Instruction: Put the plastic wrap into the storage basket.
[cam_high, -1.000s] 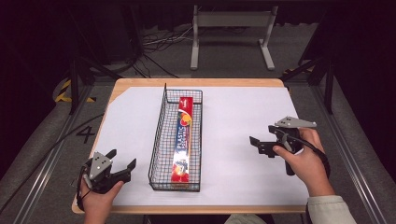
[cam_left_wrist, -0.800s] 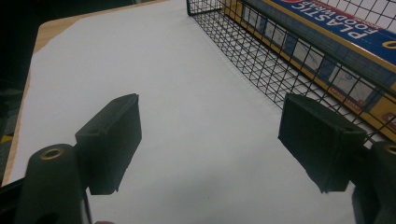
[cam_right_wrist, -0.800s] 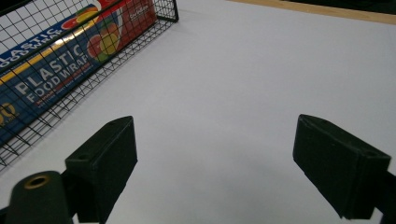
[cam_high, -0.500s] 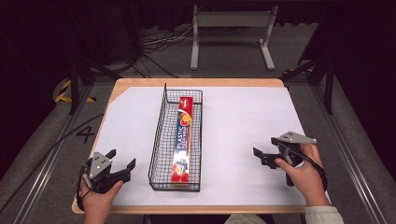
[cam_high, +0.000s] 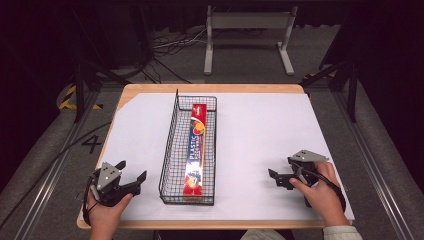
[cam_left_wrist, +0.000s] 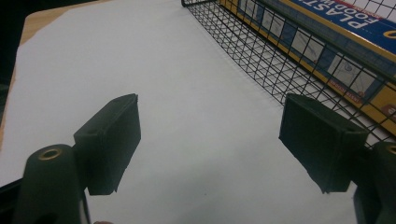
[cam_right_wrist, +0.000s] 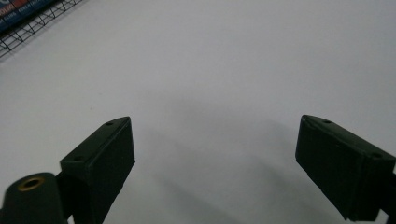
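box of plastic wrap (cam_high: 195, 150) lies in wire basket (cam_high: 170, 150) | left gripper (cam_high: 131, 171) 7 o'clock, right gripper (cam_high: 274, 176) 4 o'clock, jaws apart, empty | placing looks done

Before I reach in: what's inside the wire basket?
One long plastic-wrap box lies flat along the wire basket, nearly end to end. Whatever might sit under the box is covered by it.

High overhead; claw cameras near, basket (cam_high: 171, 150) shared
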